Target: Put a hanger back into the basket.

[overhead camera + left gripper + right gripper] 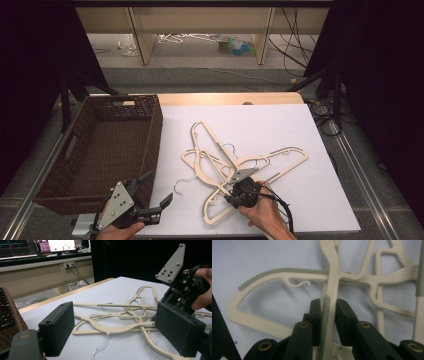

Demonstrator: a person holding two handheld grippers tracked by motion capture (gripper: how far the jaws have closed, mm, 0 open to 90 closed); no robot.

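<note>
Several cream wooden hangers (222, 155) lie tangled on the white table top (280, 120). My right gripper (236, 194) is at the near edge of the pile. In the right gripper view it (328, 306) is shut on the ribbed arm of one hanger (331, 282), its pads pressed against both sides. My left gripper (159, 188) is open and holds nothing, close to the near right corner of the brown wicker basket (152, 135). From the left gripper view its wide-apart jaws (117, 330) face the hangers (110, 326) and the right gripper (185, 290).
The basket (10, 317) takes up the table's left side and looks to hold nothing. A hanger's metal hook (181, 185) lies between the grippers. Beyond the far table edge are wooden shelf legs, cables (295, 50) and litter on the floor.
</note>
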